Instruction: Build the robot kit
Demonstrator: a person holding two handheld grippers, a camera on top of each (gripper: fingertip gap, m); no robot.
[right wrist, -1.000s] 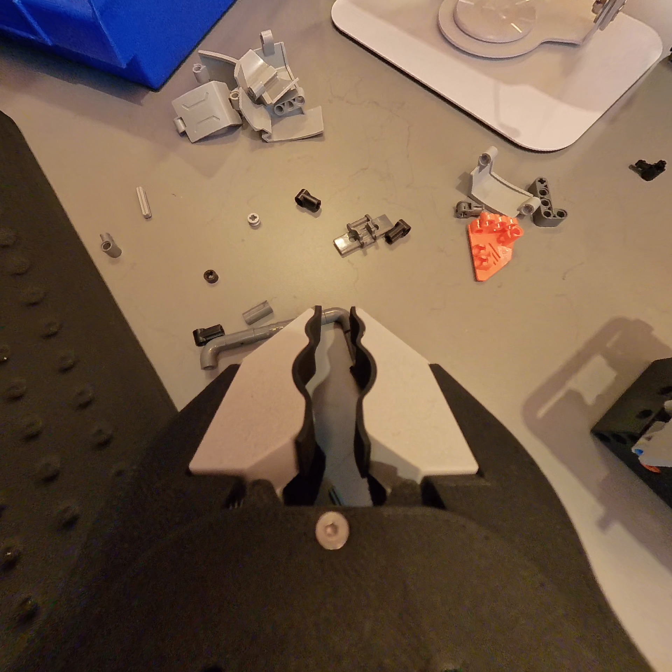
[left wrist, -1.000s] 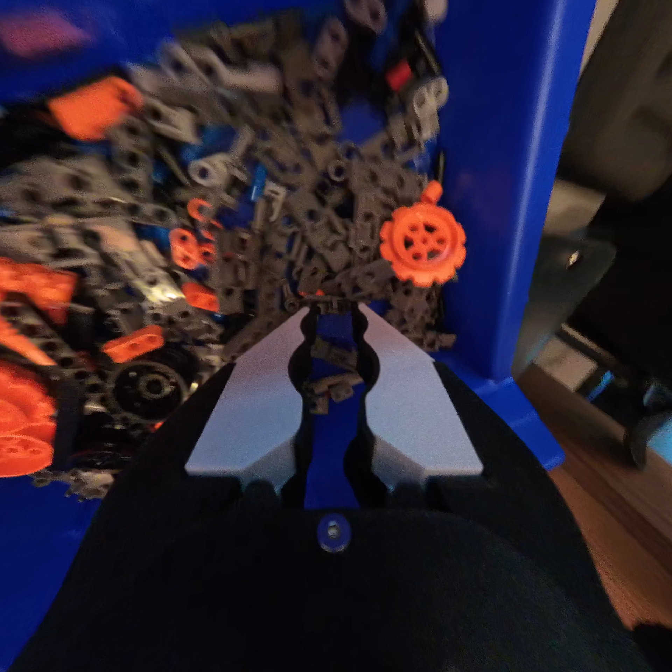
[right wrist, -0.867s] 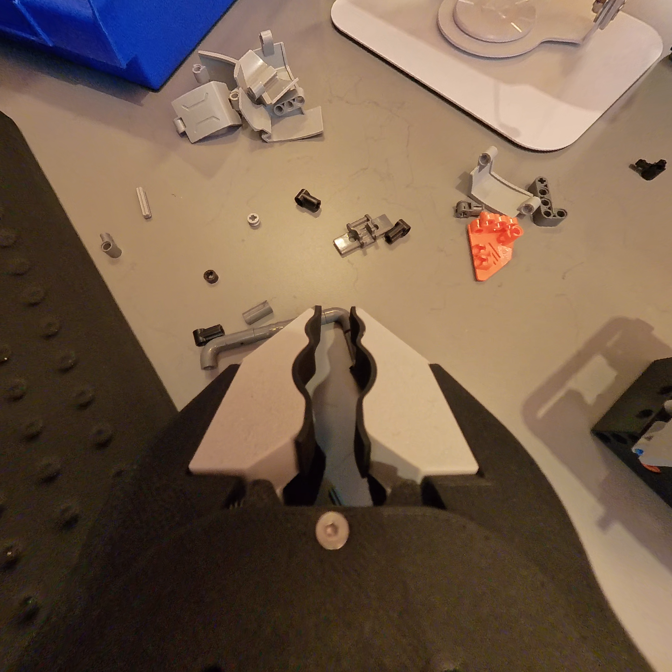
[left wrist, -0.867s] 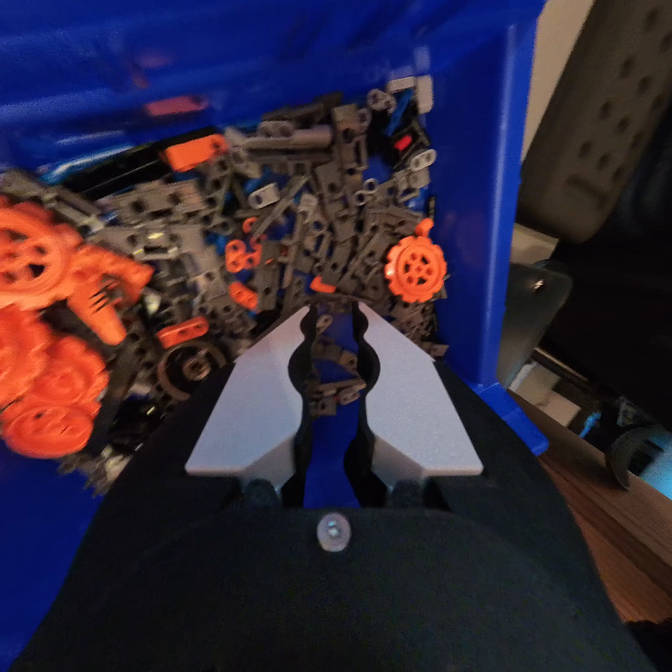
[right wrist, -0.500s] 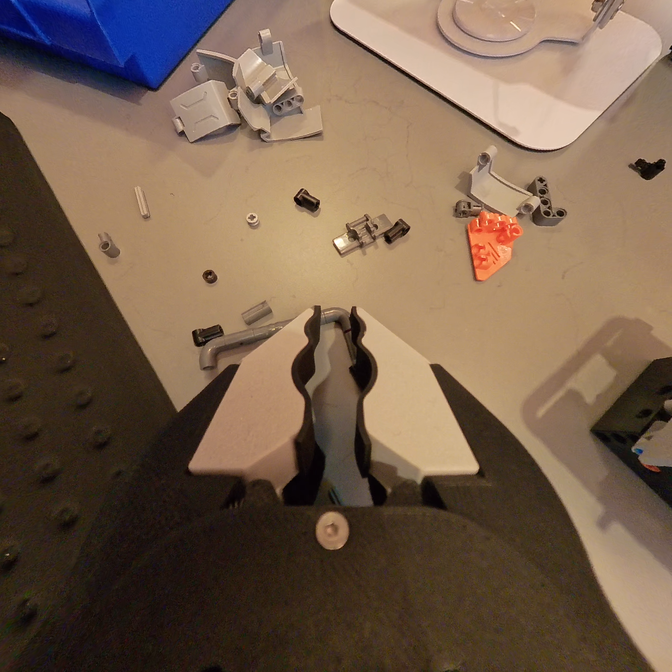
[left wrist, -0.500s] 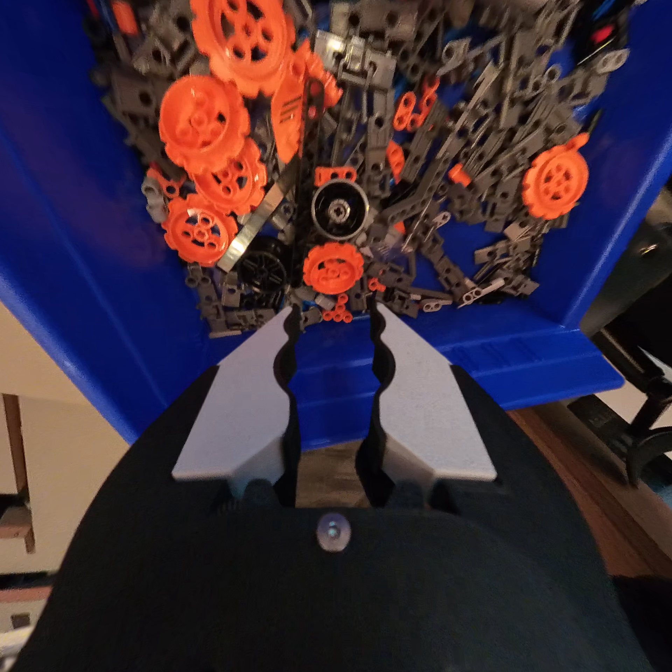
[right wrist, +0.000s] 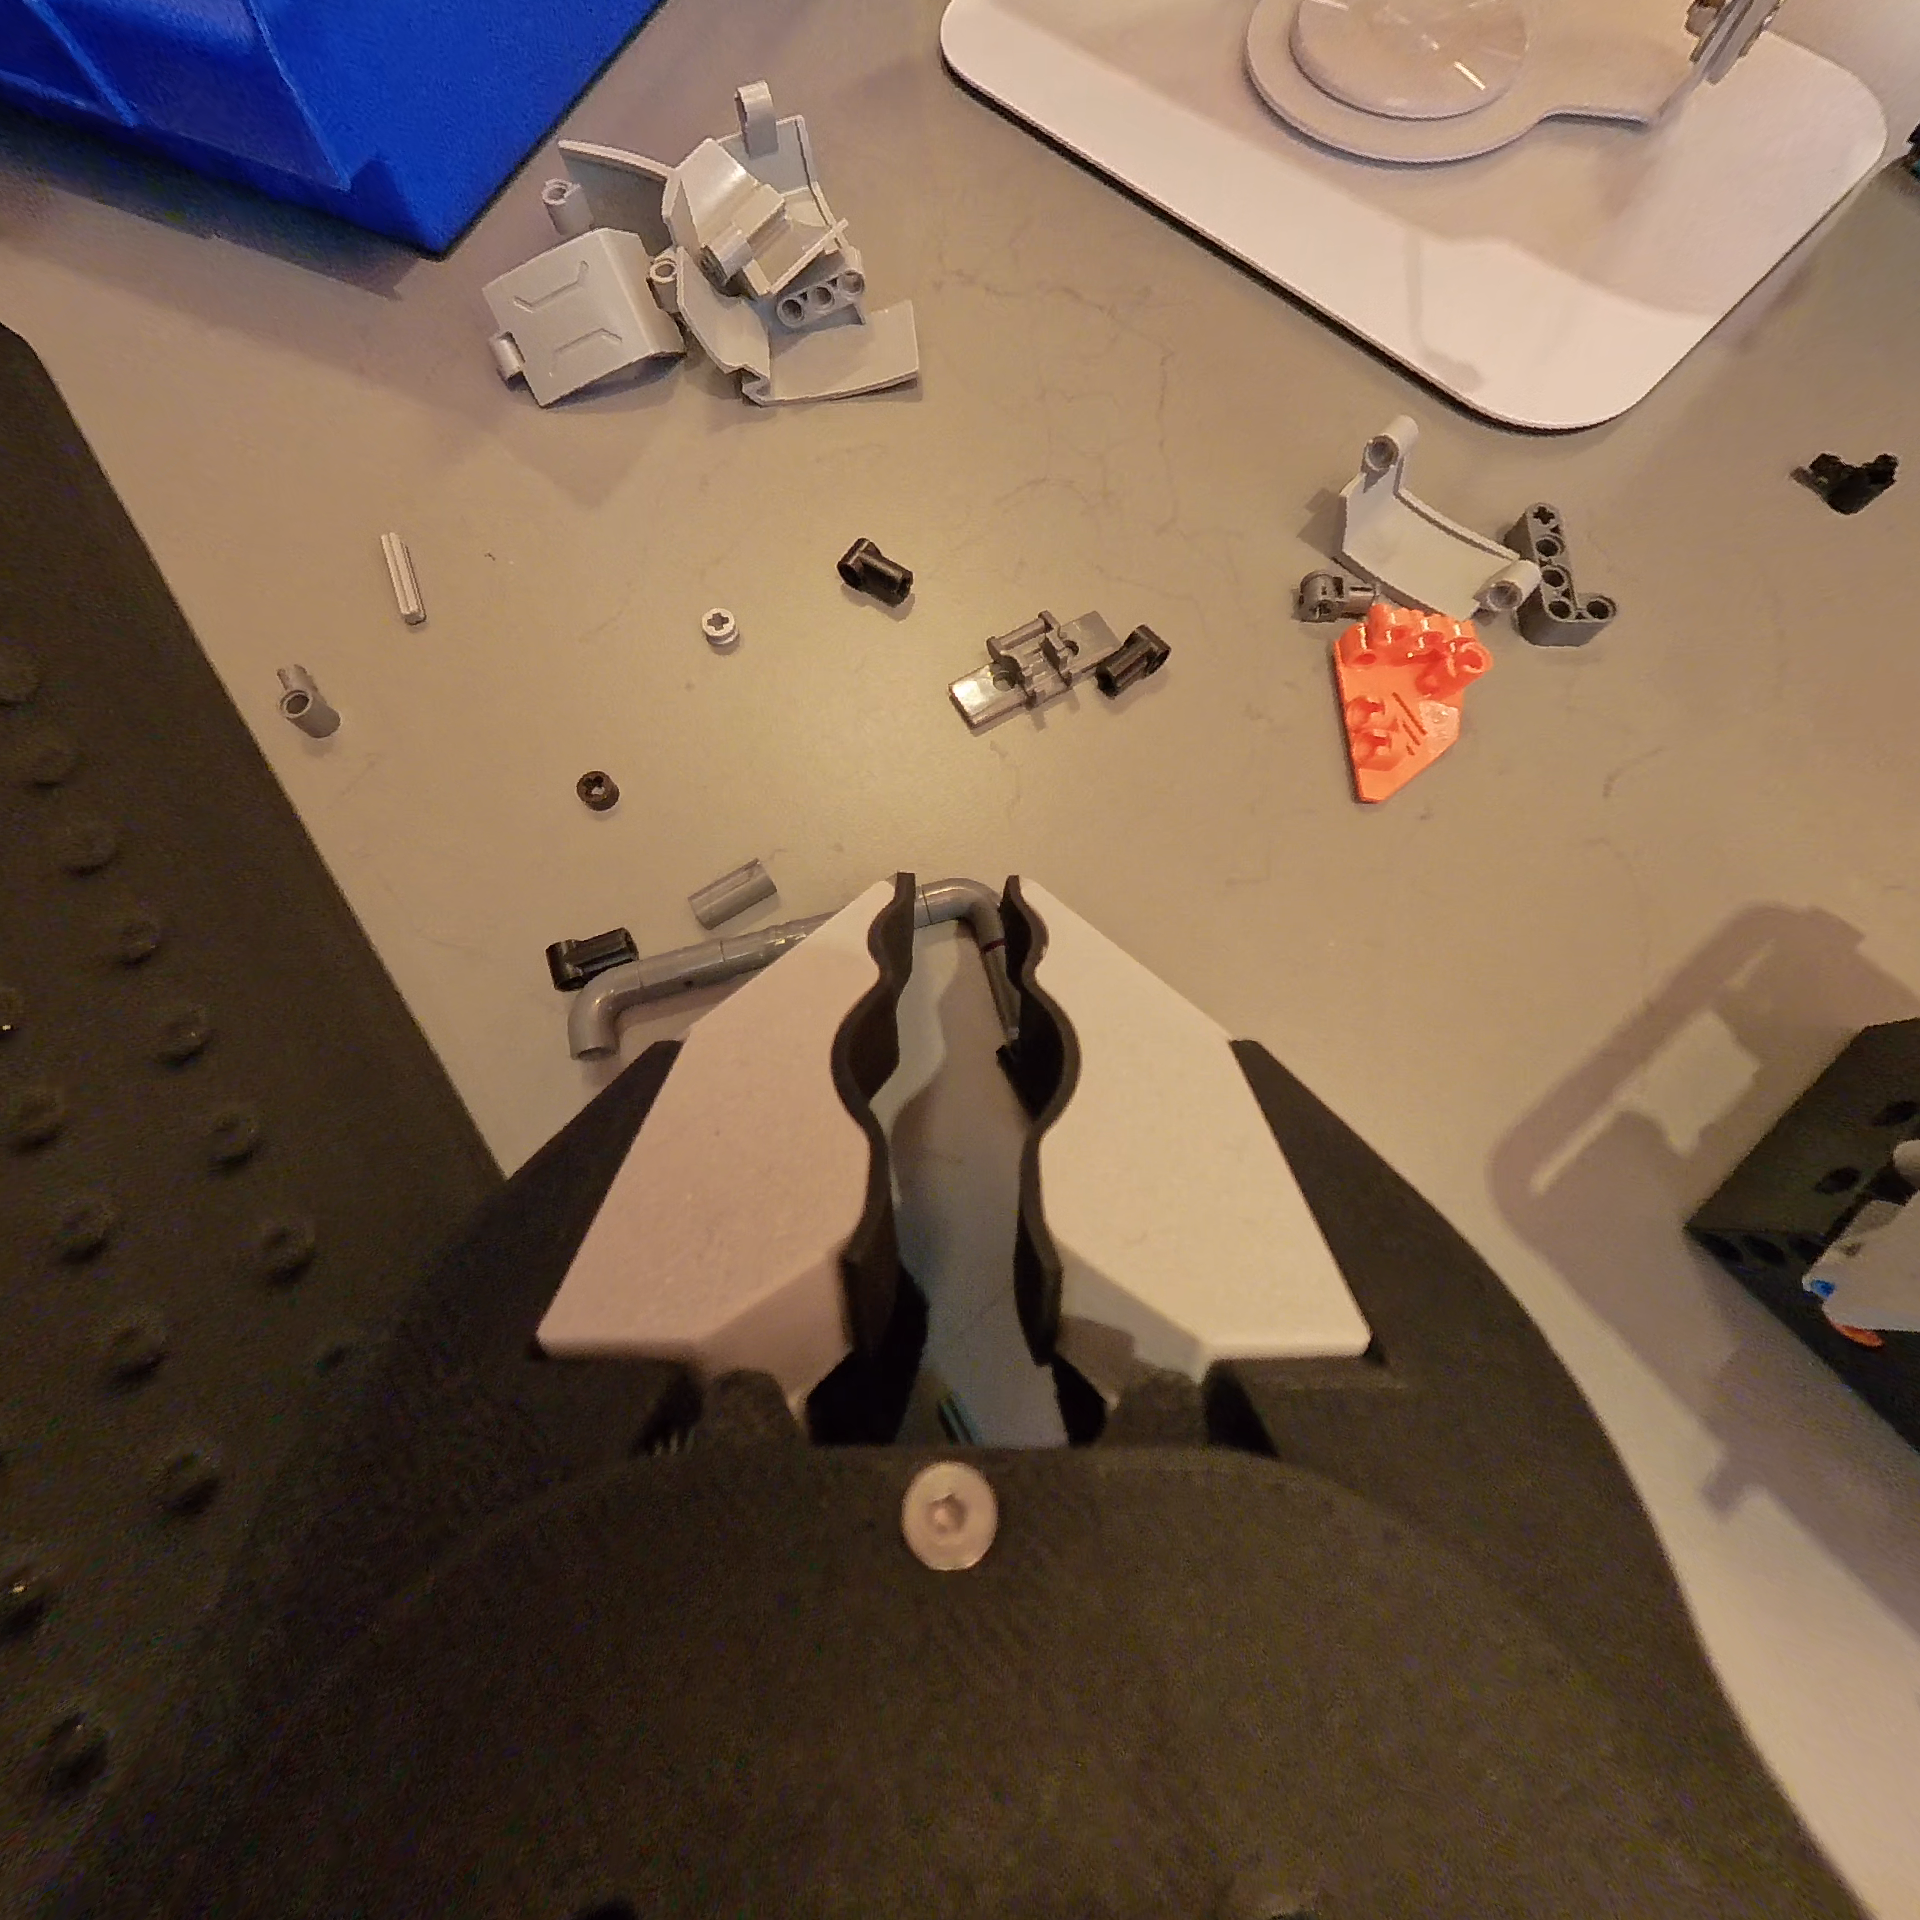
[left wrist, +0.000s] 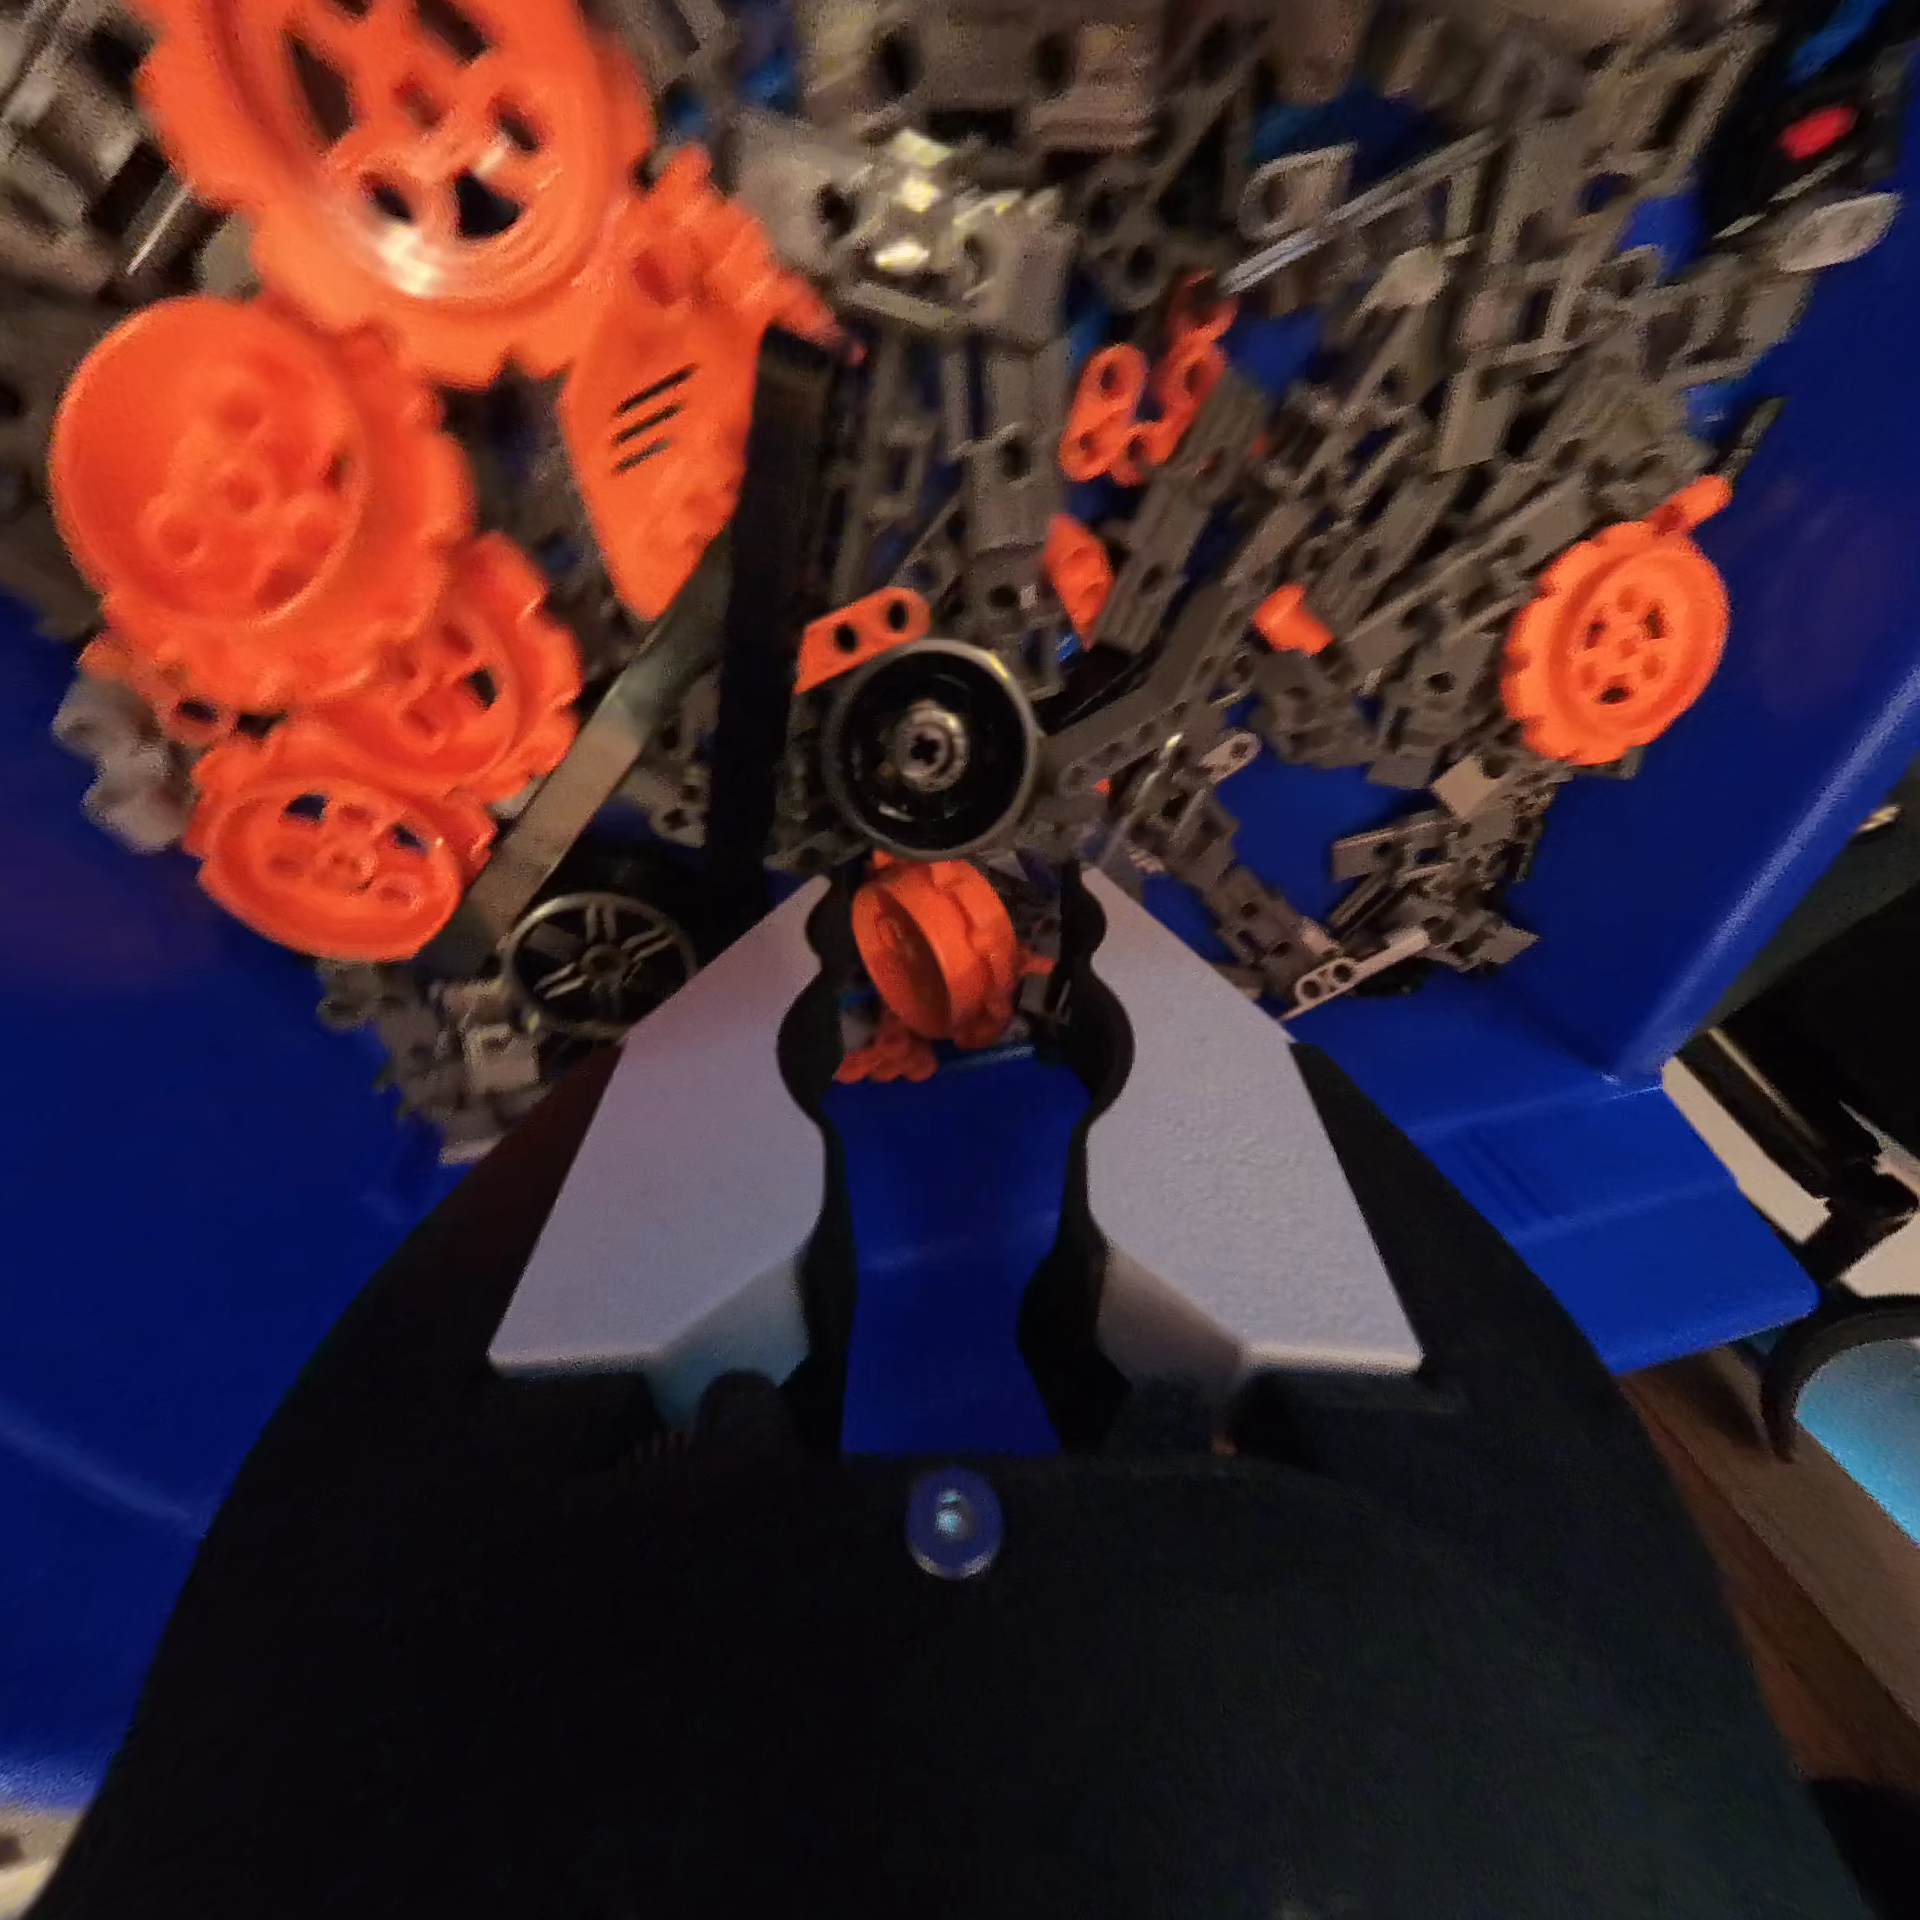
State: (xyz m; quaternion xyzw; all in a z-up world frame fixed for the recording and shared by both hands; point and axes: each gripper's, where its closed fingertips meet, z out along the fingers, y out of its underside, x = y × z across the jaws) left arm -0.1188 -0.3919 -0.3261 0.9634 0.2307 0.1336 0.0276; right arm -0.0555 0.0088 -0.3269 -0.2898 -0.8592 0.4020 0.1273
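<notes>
The left tongs stand parted inside the blue plastic bin, a small orange plastic toothed wheel lying between their tips but not clearly pinched, with the black round hub just beyond; a sound grip would, I judge, want the tips squared on the wheel's rim before shutting (the view is blurred). The right tongs hang narrowly parted and empty above the grey bench, over a grey bent plastic rod.
</notes>
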